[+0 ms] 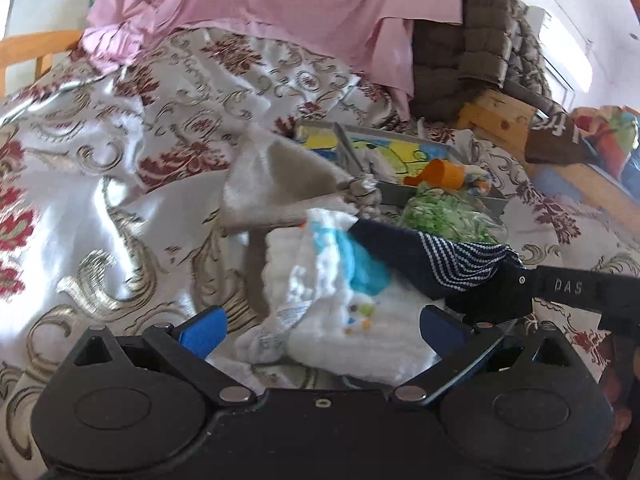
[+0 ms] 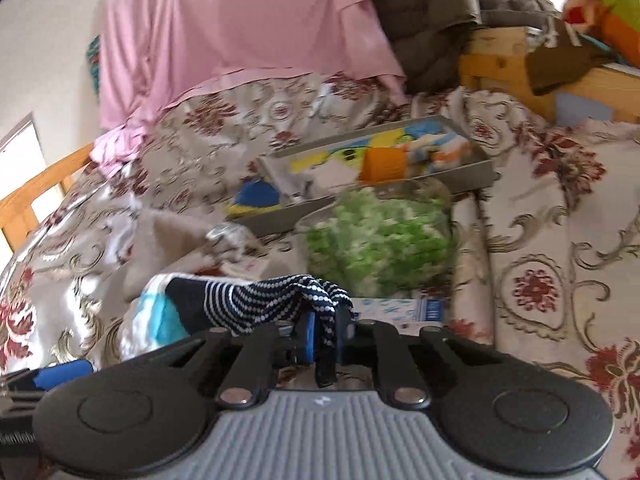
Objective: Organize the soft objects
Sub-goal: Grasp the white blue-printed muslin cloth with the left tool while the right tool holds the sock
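My right gripper is shut on a navy sock with white stripes, which stretches left over a white cloth with turquoise patches. In the left wrist view the same sock hangs from the right gripper's black finger. My left gripper is open, its blue pads either side of the white cloth, not closed on it. A beige fleece cloth lies just beyond. A green and white fluffy item lies ahead of the right gripper.
All lies on a bed with a white, red and gold floral cover. A grey tray holds an orange cup and small colourful items. A pink sheet, a brown quilted blanket and wooden frame stand behind.
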Demonstrator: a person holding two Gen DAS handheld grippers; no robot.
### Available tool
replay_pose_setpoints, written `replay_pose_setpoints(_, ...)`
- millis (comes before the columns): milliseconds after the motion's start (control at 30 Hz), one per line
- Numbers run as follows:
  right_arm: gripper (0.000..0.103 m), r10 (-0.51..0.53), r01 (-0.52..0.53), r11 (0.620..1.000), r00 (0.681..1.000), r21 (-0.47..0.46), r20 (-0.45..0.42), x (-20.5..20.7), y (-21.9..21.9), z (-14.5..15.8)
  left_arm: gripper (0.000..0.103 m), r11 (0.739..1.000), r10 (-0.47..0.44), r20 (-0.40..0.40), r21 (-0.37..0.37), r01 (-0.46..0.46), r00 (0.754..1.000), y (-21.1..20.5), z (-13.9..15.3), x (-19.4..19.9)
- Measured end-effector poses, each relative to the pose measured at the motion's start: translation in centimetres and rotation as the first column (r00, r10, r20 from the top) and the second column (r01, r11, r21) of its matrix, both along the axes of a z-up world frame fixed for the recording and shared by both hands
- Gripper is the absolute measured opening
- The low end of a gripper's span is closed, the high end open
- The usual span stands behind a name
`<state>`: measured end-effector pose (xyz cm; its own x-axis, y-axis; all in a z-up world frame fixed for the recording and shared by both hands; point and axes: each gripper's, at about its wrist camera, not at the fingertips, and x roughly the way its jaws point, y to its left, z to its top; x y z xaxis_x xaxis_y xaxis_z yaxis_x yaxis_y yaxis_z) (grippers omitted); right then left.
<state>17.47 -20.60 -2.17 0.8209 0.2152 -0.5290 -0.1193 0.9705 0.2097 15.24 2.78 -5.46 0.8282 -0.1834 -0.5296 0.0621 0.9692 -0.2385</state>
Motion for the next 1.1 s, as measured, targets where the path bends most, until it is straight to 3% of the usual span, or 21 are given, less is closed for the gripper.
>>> replay_pose_setpoints(433,0.011,-0.172,0.170,0.984,0.984,0.050,0.039,0.6,-3.0,0.4,0.102,0.990,-0.060,-0.007,0.130,0.061,0.998,-3.8,-1.0,2.4)
replay_pose_setpoints(633,0.011,-0.151,0.149,0.988,0.988,0.043,0.034,0.7,-2.6,0.2,0.102,0.979,-0.064,-0.021,0.194,0.067,0.998,-4.4,-1.6,2.8)
replay_pose_setpoints(800,0.011,-0.147,0.146,0.989,0.989,0.041,0.030,0.7,-2.4,0.1,0.097,0.987,-0.035,-0.025,0.156,0.039,0.999,-3.7,-1.7,2.8)
replay_pose_setpoints(1100,0.011,-0.168,0.166,0.985,0.986,0.041,0.026,0.8,-2.7,-0.1,0.064,0.992,0.120,-0.053,-0.018,-0.121,0.991,-0.2,-1.5,2.7)
